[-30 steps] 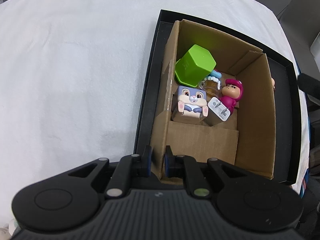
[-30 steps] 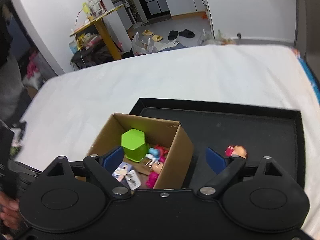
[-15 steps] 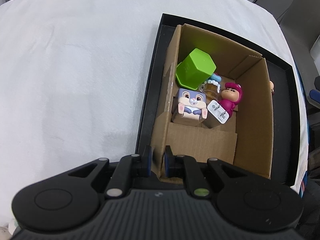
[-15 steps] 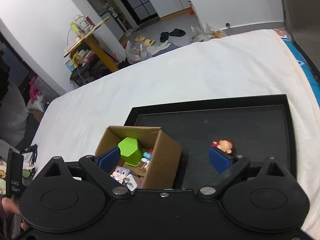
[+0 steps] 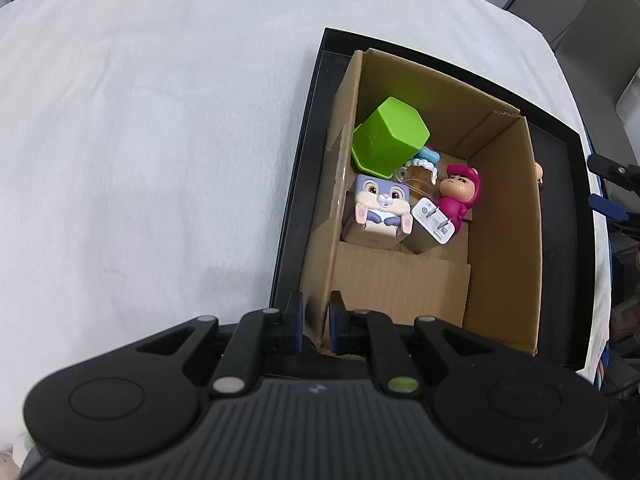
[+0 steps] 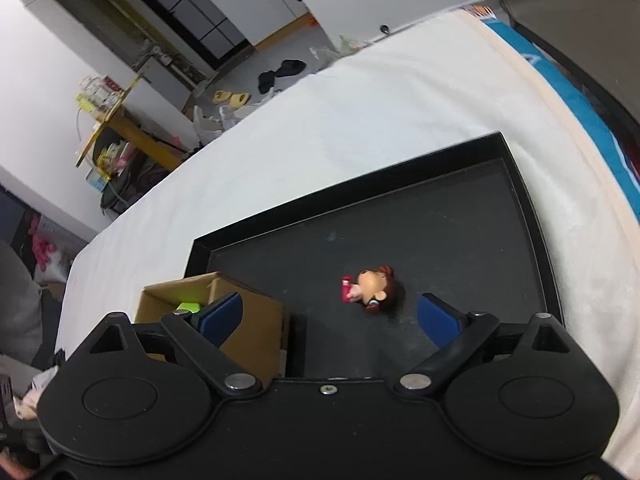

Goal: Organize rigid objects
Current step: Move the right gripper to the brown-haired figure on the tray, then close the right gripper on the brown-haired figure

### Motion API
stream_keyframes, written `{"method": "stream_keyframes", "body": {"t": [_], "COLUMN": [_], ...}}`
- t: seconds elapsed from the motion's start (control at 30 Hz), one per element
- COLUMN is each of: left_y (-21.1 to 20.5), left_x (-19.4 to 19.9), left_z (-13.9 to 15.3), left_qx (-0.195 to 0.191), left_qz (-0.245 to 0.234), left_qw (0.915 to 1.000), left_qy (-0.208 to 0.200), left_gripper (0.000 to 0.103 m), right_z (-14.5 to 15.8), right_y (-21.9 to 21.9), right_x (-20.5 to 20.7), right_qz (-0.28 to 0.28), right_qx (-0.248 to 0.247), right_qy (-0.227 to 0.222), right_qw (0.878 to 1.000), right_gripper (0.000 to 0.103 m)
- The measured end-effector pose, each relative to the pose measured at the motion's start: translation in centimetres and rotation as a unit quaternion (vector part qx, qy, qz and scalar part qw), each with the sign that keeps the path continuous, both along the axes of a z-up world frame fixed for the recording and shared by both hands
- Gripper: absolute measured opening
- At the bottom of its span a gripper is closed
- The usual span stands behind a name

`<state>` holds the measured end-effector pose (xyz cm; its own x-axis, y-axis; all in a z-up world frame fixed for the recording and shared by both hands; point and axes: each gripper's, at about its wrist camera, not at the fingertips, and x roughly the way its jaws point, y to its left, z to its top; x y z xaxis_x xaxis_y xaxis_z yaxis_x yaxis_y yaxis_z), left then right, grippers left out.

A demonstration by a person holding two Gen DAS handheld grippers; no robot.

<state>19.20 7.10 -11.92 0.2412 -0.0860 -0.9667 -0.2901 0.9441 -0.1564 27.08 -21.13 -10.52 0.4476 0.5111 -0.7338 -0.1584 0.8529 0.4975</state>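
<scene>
The small, light, hard figurine (image 6: 370, 290) lies loose on the black tray (image 6: 520, 216), best pinched across its round head by the wide-open, empty right claw (image 6: 328, 314), while the left claw (image 5: 316, 320) clamps the cardboard box (image 5: 504, 240) wall.

Box (image 5: 500, 240) (four toys (image 5: 380, 208) inside) stands in tray (image 6: 460, 220); one figure (image 6: 372, 290) lies beside it

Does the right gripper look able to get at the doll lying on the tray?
Probably yes. The right gripper is open, and the doll lies alone on the tray just ahead of it. The box stands off to one side.
</scene>
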Motion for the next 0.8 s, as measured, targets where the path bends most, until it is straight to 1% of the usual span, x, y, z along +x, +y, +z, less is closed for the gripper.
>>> {"method": "stream_keyframes", "body": {"t": [0.13,0.23,0.33,0.5,0.63,0.73,0.77,0.8], "left_y": [0.0,-0.1,-0.1,-0.2,-0.2,-0.2,-0.2,-0.2], "left_x": [0.0,0.0,0.0,0.1,0.1,0.0,0.0,0.0], "left_z": [0.0,0.0,-0.1,-0.1,-0.2,-0.3,-0.3,-0.4], "left_qx": [0.002,0.002,0.005,0.007,0.008,0.007,0.007,0.006], "left_qz": [-0.001,-0.001,-0.002,-0.004,-0.004,-0.003,-0.003,-0.002], "left_qw": [1.0,1.0,1.0,1.0,1.0,1.0,1.0,1.0], "left_qy": [0.0,0.0,0.001,0.003,0.003,0.003,0.003,0.004], "left_gripper": [0.011,0.011,0.011,0.011,0.012,0.012,0.012,0.012], "right_z": [-1.1,-2.1,-3.3,-5.1,-5.8,-6.2,-6.3,-6.3], "right_y": [-0.1,0.3,0.6,1.7,2.4,2.5,2.5,2.5], "right_x": [0.9,1.6,2.2,2.5,2.6,2.9,2.9,2.9], "right_qz": [-0.013,-0.015,-0.02,-0.017,-0.016,-0.019,-0.021,-0.021], "right_qx": [0.007,-0.001,0.001,-0.012,-0.017,-0.027,-0.026,-0.026], "right_qy": [0.007,0.009,0.02,0.031,0.019,0.018,0.015,0.012], "right_qw": [1.0,1.0,1.0,0.999,1.0,0.999,0.999,0.999], "right_gripper": [0.087,0.083,0.078,0.067,0.065,0.06,0.057,0.045]}}
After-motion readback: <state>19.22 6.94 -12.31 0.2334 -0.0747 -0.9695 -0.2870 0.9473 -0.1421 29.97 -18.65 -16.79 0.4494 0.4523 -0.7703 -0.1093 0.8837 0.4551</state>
